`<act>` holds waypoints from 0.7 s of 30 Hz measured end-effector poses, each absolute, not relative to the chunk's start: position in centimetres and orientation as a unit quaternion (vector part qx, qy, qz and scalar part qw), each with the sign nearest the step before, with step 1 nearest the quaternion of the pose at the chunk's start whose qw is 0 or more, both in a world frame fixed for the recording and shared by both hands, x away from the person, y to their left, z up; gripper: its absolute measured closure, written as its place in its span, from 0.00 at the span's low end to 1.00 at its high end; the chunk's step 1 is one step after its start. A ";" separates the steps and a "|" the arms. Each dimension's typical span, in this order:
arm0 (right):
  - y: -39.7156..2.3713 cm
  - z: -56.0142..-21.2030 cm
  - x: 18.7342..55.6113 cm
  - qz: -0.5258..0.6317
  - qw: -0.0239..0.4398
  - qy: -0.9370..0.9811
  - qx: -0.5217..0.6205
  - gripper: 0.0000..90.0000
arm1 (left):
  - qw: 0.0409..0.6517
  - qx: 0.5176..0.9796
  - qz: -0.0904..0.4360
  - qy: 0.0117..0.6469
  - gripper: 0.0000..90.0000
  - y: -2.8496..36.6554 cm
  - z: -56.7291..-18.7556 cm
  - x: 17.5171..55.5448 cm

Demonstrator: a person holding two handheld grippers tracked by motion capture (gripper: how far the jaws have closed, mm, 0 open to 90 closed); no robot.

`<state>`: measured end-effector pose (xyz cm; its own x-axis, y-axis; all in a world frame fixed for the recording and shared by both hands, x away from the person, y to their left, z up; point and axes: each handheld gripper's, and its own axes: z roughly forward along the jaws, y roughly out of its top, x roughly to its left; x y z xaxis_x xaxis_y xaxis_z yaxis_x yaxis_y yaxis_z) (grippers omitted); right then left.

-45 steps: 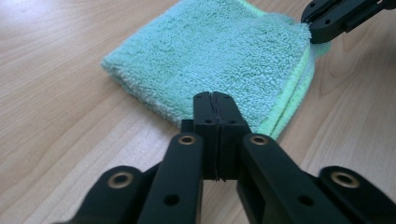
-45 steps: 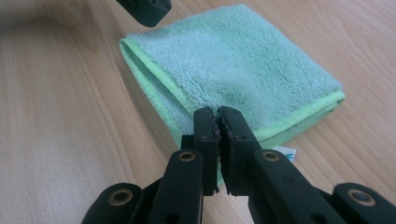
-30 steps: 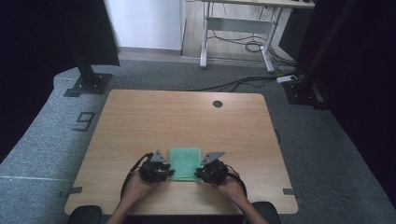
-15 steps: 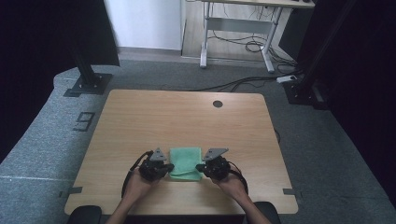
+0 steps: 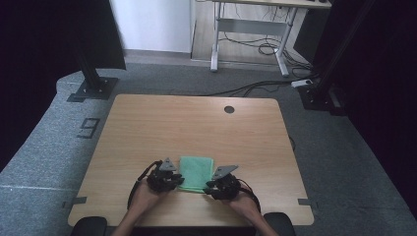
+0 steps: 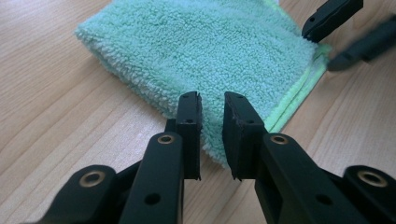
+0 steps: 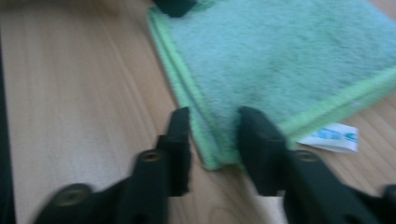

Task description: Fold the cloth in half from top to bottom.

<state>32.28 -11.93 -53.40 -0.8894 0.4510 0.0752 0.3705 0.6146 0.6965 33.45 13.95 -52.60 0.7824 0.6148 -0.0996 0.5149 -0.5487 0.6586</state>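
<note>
Nearest to the person there are two black tongs, one in each hand: the left tongs [image 6: 211,135] stand a little apart with the near corner of the cloth [image 6: 205,51] between the jaws but not pressed, and the right tongs [image 7: 212,140] are wider apart around the other near corner; both have just been opening. There is one cloth, green, fluffy terry, folded into a thick rectangle with a lighter stitched edge and one small white label [image 7: 332,136], lying flat on the wooden bench [image 5: 162,123] between the tongs. Beyond the cloth, one round dark hole [image 5: 229,109] sits near the far edge.
</note>
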 end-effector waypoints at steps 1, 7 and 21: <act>-11.8 -53.4 32.2 0.374 0.057 0.897 0.226 0.65 | 0.349 0.877 0.071 0.324 0.83 14.0 -52.7 33.5; -11.2 -53.6 31.3 0.348 0.129 0.905 0.208 0.89 | 0.349 0.876 0.068 0.325 0.81 14.1 -52.9 33.5; -12.6 -51.4 32.2 0.389 0.103 0.885 0.235 0.96 | 0.371 0.866 0.077 0.326 0.72 14.8 -51.7 33.4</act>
